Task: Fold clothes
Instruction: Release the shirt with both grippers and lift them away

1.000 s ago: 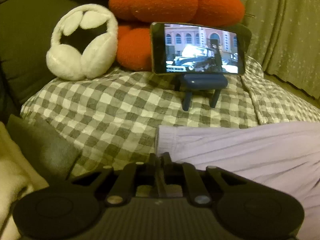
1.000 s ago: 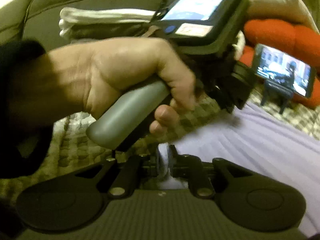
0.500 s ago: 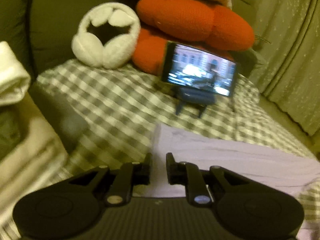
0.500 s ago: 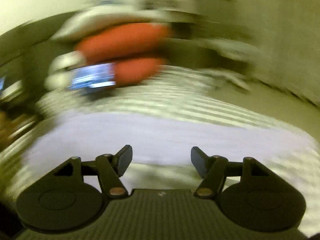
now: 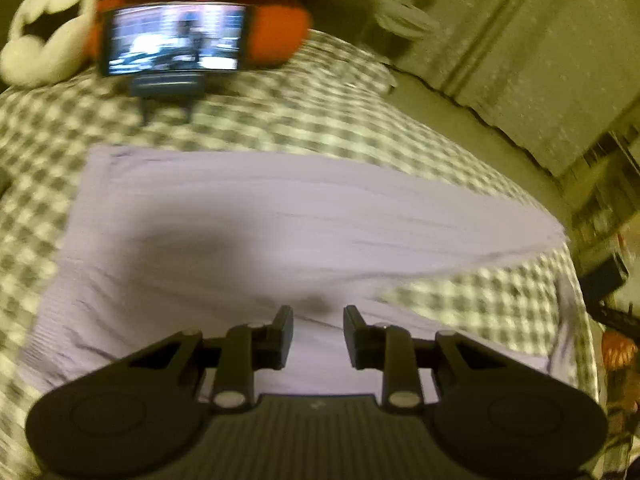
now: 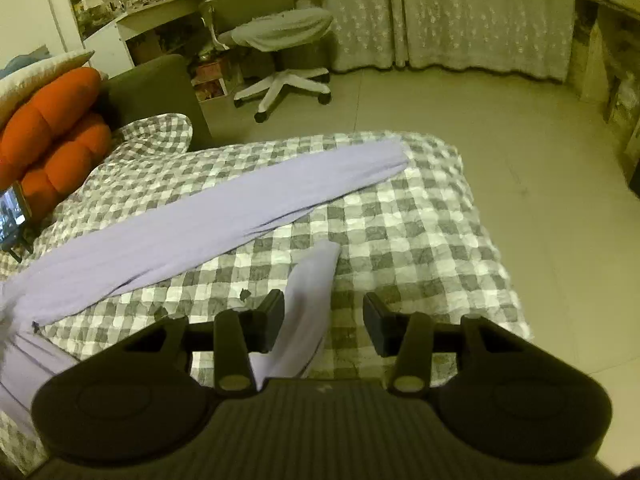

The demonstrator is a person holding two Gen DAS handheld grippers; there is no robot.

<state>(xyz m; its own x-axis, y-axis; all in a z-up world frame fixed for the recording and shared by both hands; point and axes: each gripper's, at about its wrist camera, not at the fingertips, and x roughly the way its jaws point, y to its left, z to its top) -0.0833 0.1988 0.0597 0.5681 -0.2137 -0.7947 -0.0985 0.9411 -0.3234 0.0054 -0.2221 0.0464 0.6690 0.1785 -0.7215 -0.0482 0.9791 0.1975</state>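
While no writing is legible, left tongs (image 5: pixel 318 326) widen empty over the lilac garment (image 5: pixel 280 220); right tongs (image 6: pixel 323 316) narrow, gripping nothing.

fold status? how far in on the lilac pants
Early. Done: the lilac pants lie spread on the checked blanket, one leg stretched out. In hand: nothing; left gripper is opening above the fabric, right gripper is closing with the other leg's end between its jaws, ungripped. Left: every fold.
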